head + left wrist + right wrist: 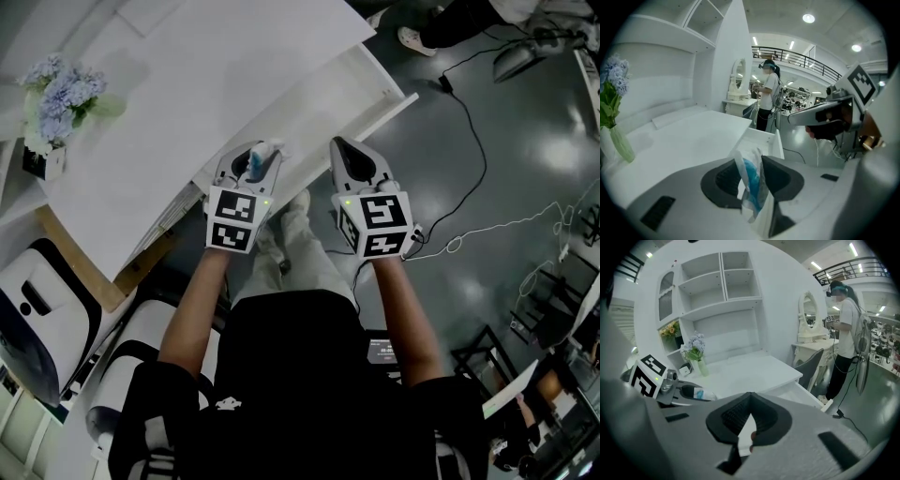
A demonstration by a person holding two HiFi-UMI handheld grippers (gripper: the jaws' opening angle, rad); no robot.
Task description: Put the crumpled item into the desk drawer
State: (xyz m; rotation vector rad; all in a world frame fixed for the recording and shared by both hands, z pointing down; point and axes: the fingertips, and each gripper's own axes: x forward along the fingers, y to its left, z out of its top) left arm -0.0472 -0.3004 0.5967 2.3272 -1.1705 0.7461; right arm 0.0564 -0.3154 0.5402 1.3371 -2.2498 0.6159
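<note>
The crumpled item (260, 157), a blue and clear-white plastic wad, is pinched between the pads of my left gripper (255, 159). In the left gripper view the crumpled item (751, 180) hangs just before the open white drawer (761, 139). From the head view the drawer (323, 98) juts out from the desk (159, 112), and the left gripper hovers over its near end. My right gripper (337, 143) is beside it to the right, jaws together at the tip and empty. In the right gripper view my right gripper (750, 397) is shut, with the left gripper (705, 396) at its left.
A vase of pale blue flowers (52, 103) stands on the desk's left part. Cables (469, 141) run over the dark floor to the right. A white and black chair (37, 300) is at the left. A person (846, 333) stands by another vanity desk beyond.
</note>
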